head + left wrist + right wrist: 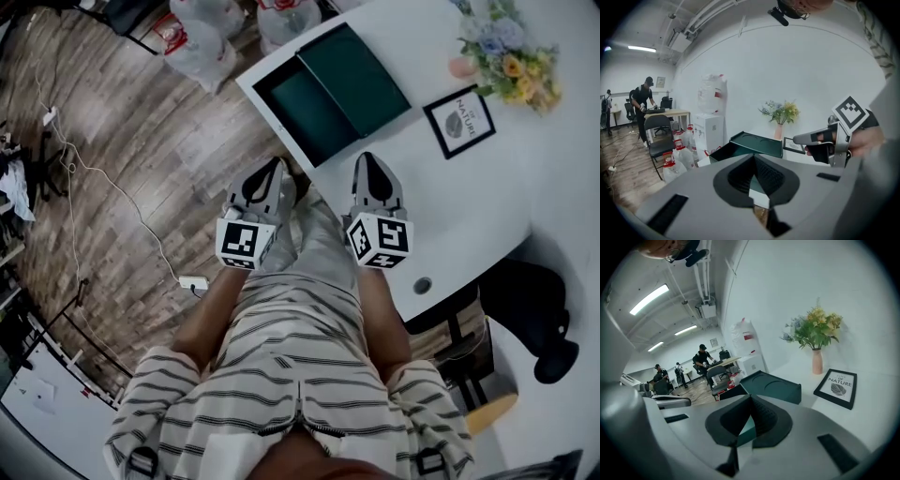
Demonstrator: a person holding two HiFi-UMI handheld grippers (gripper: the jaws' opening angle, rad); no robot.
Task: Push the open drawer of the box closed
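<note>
Seen from above, a person in a striped shirt holds two grippers side by side at the centre of the frame. Both point up the picture toward a white table (pixel 487 206). The left gripper (pixel 275 165) has its jaws together, and its own view shows them meeting at the tip with nothing between them. The right gripper (pixel 367 157) is likewise closed and empty. Neither touches anything. The dark green box (pixel 361 75) lies near the table's corner, in the upper middle of the frame, a little beyond both tips. Its drawer (pixel 305 112) stands pulled out toward the lower left, nearest the left gripper. To the right of the box lies a framed print (pixel 459 122), and flowers (pixel 511 52) stand in the upper right corner. At the top left, water bottles (pixel 202 37) sit on a wooden floor (pixel 141 141). A cable (pixel 103 183) crosses the floor to a power strip (pixel 193 282).
</note>
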